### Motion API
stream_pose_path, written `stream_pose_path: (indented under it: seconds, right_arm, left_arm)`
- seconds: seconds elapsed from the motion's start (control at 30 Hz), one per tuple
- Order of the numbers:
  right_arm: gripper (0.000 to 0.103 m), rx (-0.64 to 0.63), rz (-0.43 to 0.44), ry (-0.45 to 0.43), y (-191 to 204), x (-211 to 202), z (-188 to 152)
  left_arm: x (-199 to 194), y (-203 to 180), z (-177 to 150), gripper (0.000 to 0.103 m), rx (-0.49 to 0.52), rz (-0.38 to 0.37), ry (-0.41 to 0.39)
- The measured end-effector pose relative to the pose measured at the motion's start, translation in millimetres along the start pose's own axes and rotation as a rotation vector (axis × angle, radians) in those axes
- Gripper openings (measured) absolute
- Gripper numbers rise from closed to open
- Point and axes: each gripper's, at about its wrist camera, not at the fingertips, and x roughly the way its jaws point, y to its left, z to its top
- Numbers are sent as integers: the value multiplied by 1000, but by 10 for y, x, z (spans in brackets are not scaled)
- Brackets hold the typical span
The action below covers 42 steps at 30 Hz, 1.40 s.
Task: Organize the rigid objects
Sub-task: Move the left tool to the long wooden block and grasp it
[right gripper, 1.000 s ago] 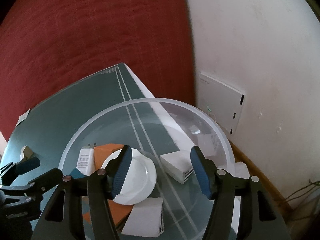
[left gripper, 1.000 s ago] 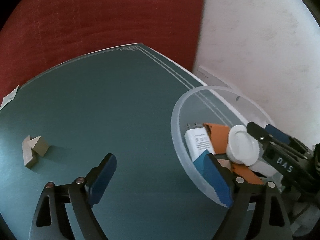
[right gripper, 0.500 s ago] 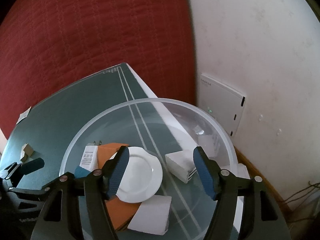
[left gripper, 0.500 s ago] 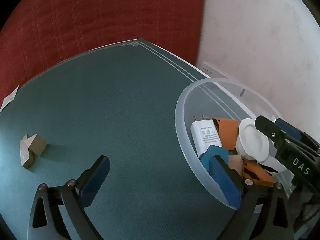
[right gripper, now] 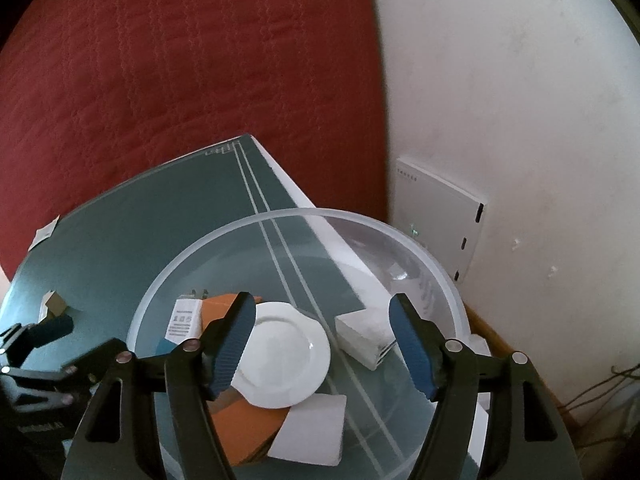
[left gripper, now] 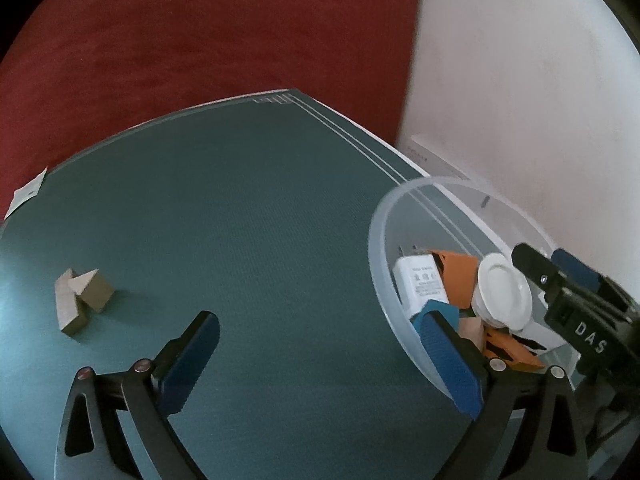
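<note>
A clear plastic bowl (right gripper: pixel 280 216) (left gripper: pixel 384 240) stands at the right edge of the green table mat (left gripper: pixel 260 220). In it lie a white plate (right gripper: pixel 284 356) (left gripper: pixel 502 292), a white charger (right gripper: pixel 184 318) (left gripper: pixel 420 284), orange pieces (right gripper: pixel 240 428), a white box (right gripper: pixel 364 332) and a white card (right gripper: pixel 312 428). My right gripper (right gripper: pixel 322 320) hangs over the bowl with its jaws opening; the plate lies below them and neither pad presses on it. My left gripper (left gripper: pixel 320 332) is open wide and empty over the mat, its right finger by the bowl's wall. Two wooden blocks (left gripper: pixel 80 300) lie left of it.
A red quilted cloth (left gripper: pixel 200 40) runs behind the table. The white wall (right gripper: pixel 520 120) at the right carries a white box-shaped device (right gripper: pixel 440 216). A paper tag (left gripper: pixel 28 192) sits at the mat's left edge. Cables (right gripper: pixel 600 392) trail at the lower right.
The right jaws have spread apart and the plate has settled flat among the things in the bowl. The left jaws have widened too. Neither hand has shifted much.
</note>
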Motion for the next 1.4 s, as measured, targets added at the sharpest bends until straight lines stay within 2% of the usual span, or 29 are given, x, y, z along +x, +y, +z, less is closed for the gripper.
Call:
stream_pose_path:
  seconds: [0.23, 0.57, 1.07, 1.4]
  right_arm:
    - [71, -1, -1, -8, 71, -22, 23]
    - [72, -13, 16, -27, 320, 25, 91]
    - [77, -86, 130, -34, 915, 17, 123]
    - [78, -165, 205, -13, 1311, 9, -2]
  left_arm:
    - [-56, 178, 59, 102, -41, 22, -32]
    - [2, 415, 55, 102, -91, 82, -21]
    - [157, 668, 92, 102, -165, 156, -22]
    - [278, 1056, 73, 102, -274, 232, -14]
